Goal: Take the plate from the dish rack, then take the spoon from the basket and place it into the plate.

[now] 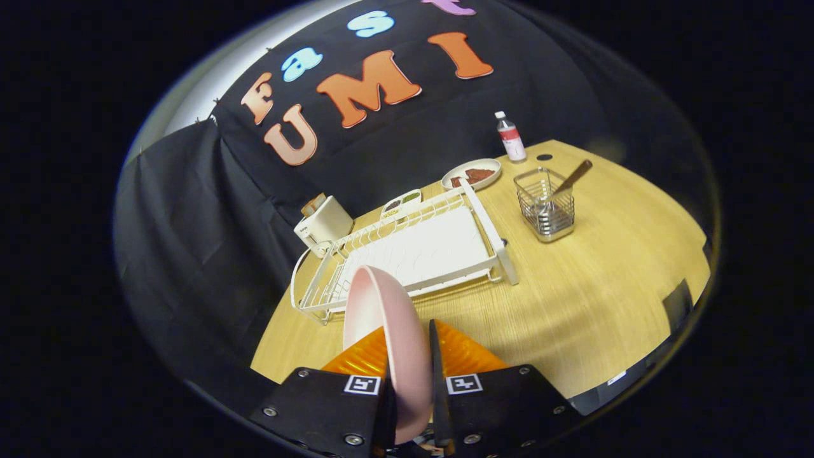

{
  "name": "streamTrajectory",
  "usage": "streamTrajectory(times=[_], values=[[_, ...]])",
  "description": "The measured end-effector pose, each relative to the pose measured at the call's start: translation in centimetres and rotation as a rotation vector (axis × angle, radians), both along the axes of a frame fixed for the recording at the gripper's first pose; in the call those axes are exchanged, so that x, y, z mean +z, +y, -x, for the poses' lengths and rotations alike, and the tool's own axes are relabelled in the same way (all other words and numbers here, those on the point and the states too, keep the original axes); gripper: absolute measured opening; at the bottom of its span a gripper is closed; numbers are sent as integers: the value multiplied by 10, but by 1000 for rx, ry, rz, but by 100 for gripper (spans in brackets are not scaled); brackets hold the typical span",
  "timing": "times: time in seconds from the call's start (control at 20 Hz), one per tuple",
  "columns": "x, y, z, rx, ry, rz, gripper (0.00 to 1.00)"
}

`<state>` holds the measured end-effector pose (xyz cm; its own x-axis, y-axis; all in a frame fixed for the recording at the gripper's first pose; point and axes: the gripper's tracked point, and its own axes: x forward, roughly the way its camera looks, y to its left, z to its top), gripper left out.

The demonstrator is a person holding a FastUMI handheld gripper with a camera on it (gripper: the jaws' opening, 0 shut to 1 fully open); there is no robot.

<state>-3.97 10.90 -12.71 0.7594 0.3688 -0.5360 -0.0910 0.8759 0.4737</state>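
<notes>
I hold the pink plate [388,331] on edge, pinched between both fingers of the gripper [413,381], lifted clear of the white dish rack [420,251] just beyond on the wooden table [572,299]. The first step looks done. Next, I judge, the plate needs setting flat on bare table before I reach for the spoon [570,180] standing in the wire basket [545,207], right of the rack.

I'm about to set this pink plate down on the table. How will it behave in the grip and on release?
The pink plate is pinched on edge between the gripper fingers, so it could pivot or slip if the hold loosens. It looks rigid and smooth, probably slick. Released upright on the wooden table, it would likely topple or roll, so lay it flat.
</notes>
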Motion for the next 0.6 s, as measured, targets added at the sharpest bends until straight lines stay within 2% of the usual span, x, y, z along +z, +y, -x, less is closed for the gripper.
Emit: streamTrajectory(times=[0.2,0.6], values=[[-44,-1,-7,-42,74,-98,23],[-93,21,-14,-47,195,-236,23]])
